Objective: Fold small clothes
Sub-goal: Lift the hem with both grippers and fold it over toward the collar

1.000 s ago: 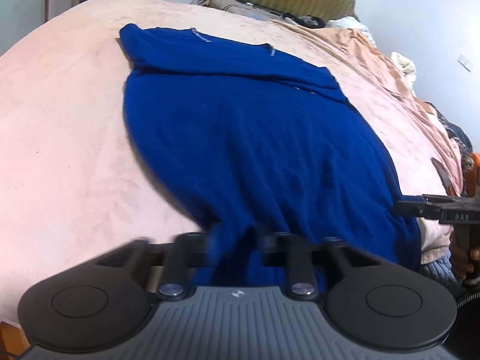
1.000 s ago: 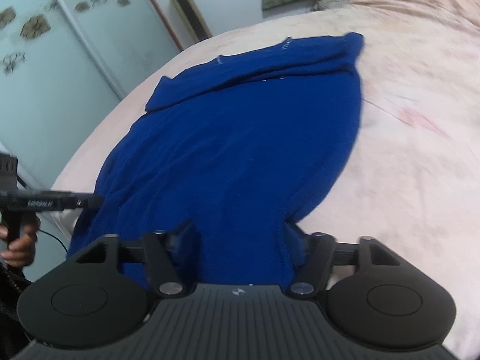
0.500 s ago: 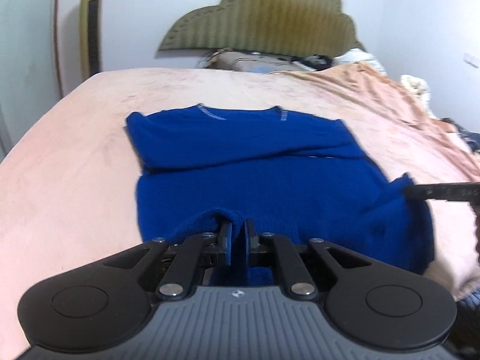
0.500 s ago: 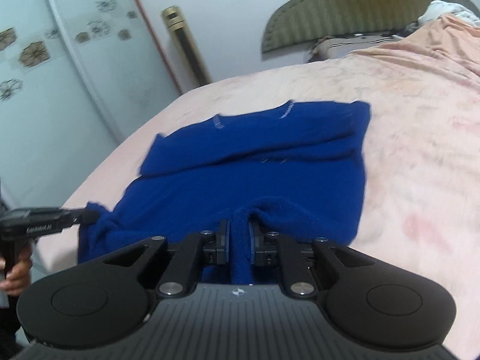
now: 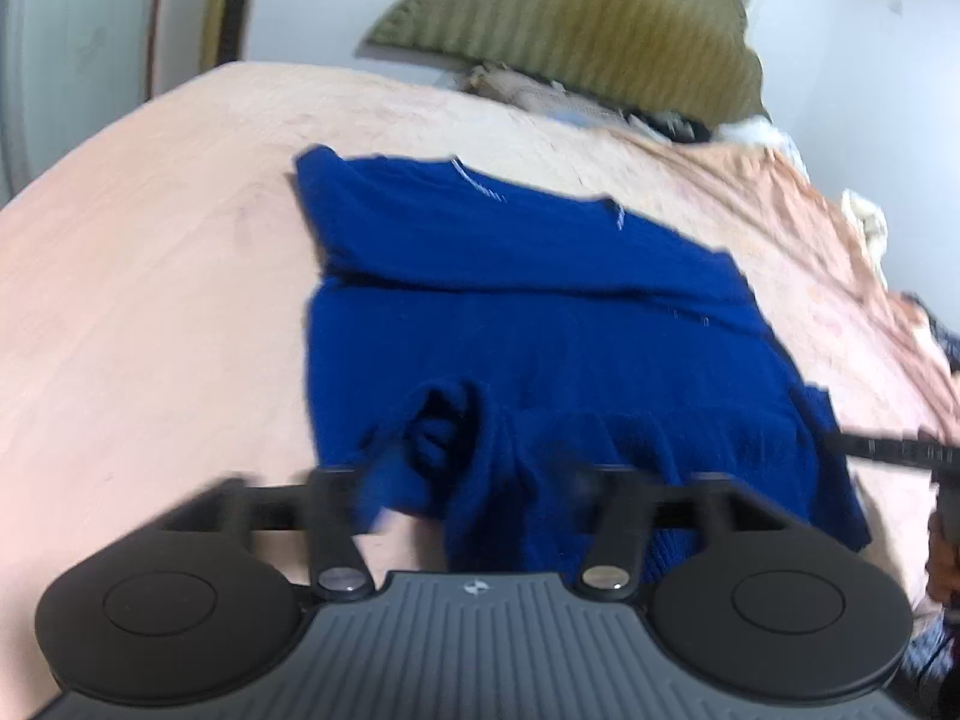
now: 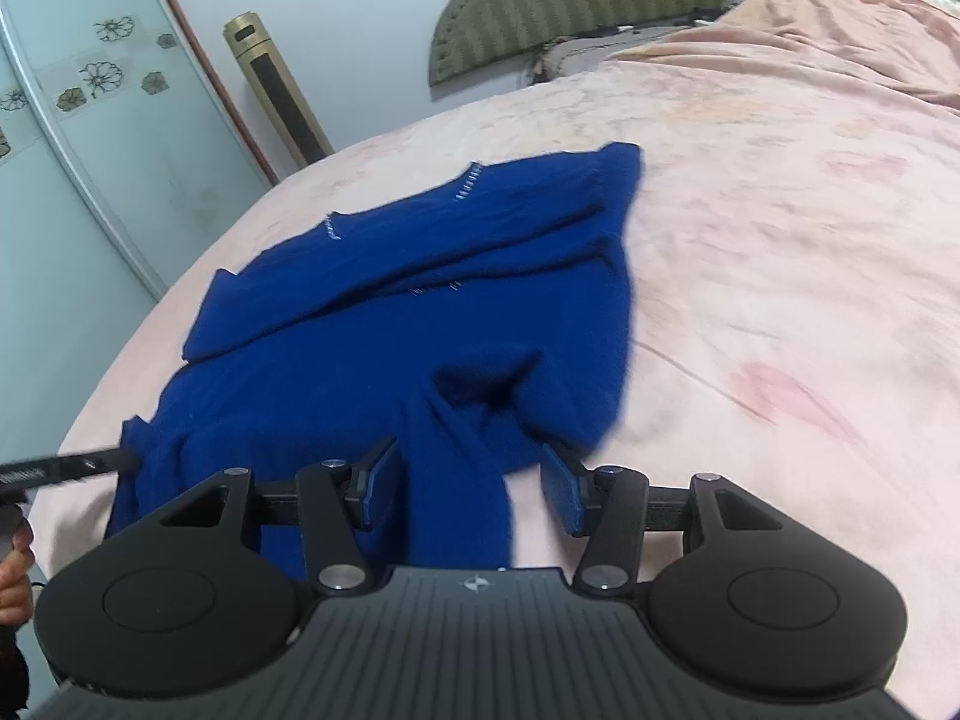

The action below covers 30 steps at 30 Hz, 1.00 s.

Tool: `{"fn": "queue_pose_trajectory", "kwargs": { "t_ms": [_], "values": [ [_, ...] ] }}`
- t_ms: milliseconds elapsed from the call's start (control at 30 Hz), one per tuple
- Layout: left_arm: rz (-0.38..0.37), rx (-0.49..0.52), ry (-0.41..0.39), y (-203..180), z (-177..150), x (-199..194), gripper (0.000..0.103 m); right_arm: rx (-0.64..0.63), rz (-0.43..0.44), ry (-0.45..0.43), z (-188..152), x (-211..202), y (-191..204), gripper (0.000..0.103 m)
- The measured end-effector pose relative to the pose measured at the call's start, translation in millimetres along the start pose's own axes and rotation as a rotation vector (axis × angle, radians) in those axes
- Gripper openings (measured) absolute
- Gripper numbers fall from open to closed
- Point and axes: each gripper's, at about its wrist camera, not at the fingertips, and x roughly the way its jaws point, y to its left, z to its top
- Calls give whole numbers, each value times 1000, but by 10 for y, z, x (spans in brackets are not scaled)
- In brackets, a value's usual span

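Note:
A dark blue sweater (image 5: 540, 324) lies spread on the pink bed cover (image 5: 150, 300), its sleeves folded across the upper part. Its near hem is bunched and rumpled. My left gripper (image 5: 474, 480) is open, and a loose fold of the hem lies between its fingers. My right gripper (image 6: 471, 480) is open too, its blue pads (image 6: 561, 489) wide apart with a strip of hem (image 6: 462, 498) lying between them. The sweater shows in the right wrist view (image 6: 420, 330). The right gripper's tip (image 5: 888, 450) shows at the sweater's right corner, the left gripper's tip (image 6: 66, 462) at its left corner.
A green padded headboard (image 5: 576, 18) stands at the far end of the bed. Rumpled bedding and clothes (image 5: 864, 222) lie along the right side. A gold tower fan (image 6: 276, 96) and a glass wardrobe door (image 6: 72, 138) stand by the left wall.
Both grippers were open a second ago, shut on the near hem and lifted it half a second ago, and have now opened. The hem lies bunched further up on the sweater.

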Motion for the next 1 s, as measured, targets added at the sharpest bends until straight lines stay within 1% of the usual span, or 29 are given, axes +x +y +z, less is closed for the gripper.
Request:
{"fn": "queue_pose_trajectory", "kwargs": {
  "t_ms": [67,100,233,300,367,433,467,500,533,600,633,667,733,800,900,1000],
  "values": [
    [3,-3,-34,23,-49,-128,76,17,-1,8,-72,-86,-66,58],
    [-3,9,-28,15,-62,-157,76,30,4,14,-106,-109,-101,58],
    [-52,54,49,-28,-226,-169,76,96,49,46,-270,-219,-192,58],
    [-49,76,72,-56,-310,-117,76,92,58,56,-339,-237,-161,58],
    [-47,74,93,-66,-379,-48,75,53,53,63,-378,-249,-57,58],
    [-47,70,86,-83,-409,-27,74,-3,51,75,-406,-245,88,43],
    [-55,85,85,-113,-416,-35,63,-36,42,82,-416,-232,167,38],
    [-70,96,94,-137,-427,-45,46,-70,33,87,-426,-220,241,29],
    [-83,103,106,-156,-444,-48,40,-97,29,95,-435,-200,303,21],
    [-79,123,114,-172,-468,-67,24,-124,28,103,-451,-179,370,17],
    [-75,133,118,-182,-485,-80,19,-127,29,101,-455,-179,387,15],
    [-79,135,123,-189,-496,-98,12,-126,35,97,-449,-192,396,15],
    [-90,128,124,-207,-501,-149,10,-114,62,85,-426,-251,398,14],
    [-87,140,98,-250,-494,-251,9,-90,108,63,-366,-345,380,14],
    [-107,152,39,-310,-426,-449,9,-68,166,22,-269,-521,374,14],
    [-141,161,-52,-359,-314,-720,9,-67,208,-23,-171,-705,402,14]
  ]
}}
